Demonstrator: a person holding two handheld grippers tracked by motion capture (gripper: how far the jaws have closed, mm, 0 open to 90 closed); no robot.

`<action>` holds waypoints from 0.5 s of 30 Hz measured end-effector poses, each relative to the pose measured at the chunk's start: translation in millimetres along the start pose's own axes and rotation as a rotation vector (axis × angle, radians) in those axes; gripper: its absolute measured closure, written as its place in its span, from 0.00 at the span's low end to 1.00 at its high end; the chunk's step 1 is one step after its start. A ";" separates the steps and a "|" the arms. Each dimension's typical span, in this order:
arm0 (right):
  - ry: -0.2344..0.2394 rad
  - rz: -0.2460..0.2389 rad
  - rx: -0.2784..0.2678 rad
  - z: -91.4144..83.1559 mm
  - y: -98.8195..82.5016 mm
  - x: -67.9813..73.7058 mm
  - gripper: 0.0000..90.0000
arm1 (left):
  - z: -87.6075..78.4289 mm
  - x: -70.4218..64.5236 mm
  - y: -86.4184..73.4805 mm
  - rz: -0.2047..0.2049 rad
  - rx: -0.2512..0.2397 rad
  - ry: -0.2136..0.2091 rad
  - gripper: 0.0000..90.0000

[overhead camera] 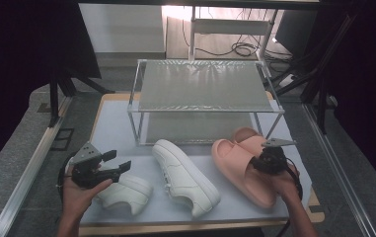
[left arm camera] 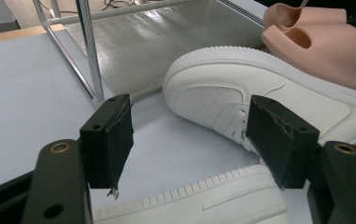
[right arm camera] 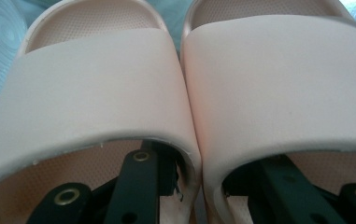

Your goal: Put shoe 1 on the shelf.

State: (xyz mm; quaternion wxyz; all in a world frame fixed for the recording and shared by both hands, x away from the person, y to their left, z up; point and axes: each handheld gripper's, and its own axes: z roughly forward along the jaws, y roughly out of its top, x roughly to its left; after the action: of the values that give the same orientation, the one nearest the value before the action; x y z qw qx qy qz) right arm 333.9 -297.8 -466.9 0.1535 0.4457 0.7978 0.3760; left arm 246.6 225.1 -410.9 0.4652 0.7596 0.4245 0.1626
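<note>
- The pink slides [overhead camera: 242, 165] sit side by side on the desk [overhead camera: 116, 133], just in front of the wire rack [overhead camera: 205, 89].
- Right gripper [overhead camera: 267, 159]: one jaw inside each slide, clamped on their touching inner walls.
- Left gripper [overhead camera: 119, 165]: jaws apart, empty.

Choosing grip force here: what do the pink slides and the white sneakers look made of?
Pink slides: likely soft moulded foam, matte, seamless, with dimpled footbeds. White lace-up sneakers: smooth leather or synthetic, slight sheen, perforated toe, stitched panels, ribbed rubbery sole edge.

Dim room, bright light far behind rack [overhead camera: 203, 89] w/ glare on shelf; slides [right arm camera: 166, 84] soft-focus just past hand-held gripper.
</note>
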 end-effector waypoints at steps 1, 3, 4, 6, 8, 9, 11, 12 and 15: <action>-0.001 0.004 -0.003 -0.4 0.4 -0.1 0.80 | 0.0 0.1 0.0 0.001 0.000 0.000 0.36; 0.002 0.010 -0.005 -0.8 1.0 -0.4 0.80 | 0.0 0.2 0.1 0.001 0.000 0.000 0.36; 0.005 0.018 -0.007 -1.5 1.7 -0.4 0.80 | 0.1 0.1 -0.1 -0.002 0.000 0.000 0.36; 0.006 0.027 -0.019 -2.7 3.6 -0.5 0.80 | 0.1 0.2 -0.1 -0.003 0.001 0.000 0.36; 0.005 0.034 -0.025 -3.9 5.8 -0.1 0.80 | 0.2 0.4 -0.2 -0.003 0.001 0.001 0.36; 0.005 0.035 -0.026 -4.5 7.2 0.2 0.80 | 0.2 0.3 -0.1 -0.003 0.001 0.000 0.36; 0.007 0.040 -0.032 -5.4 10.5 1.3 0.80 | 0.1 0.2 -0.1 -0.002 0.000 0.000 0.36; 0.007 0.039 -0.031 -5.6 12.7 2.3 0.80 | 0.2 0.3 0.0 0.000 0.000 -0.001 0.36; 0.001 0.037 -0.029 -2.6 23.9 8.2 0.81 | 0.7 0.3 0.0 0.002 0.001 -0.002 0.36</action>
State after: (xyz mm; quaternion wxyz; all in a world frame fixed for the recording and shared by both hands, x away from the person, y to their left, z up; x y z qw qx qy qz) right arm 342.1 -284.6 -446.8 0.1525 0.4582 0.7839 0.3903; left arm 247.2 225.0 -411.3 0.4649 0.7604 0.4237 0.1621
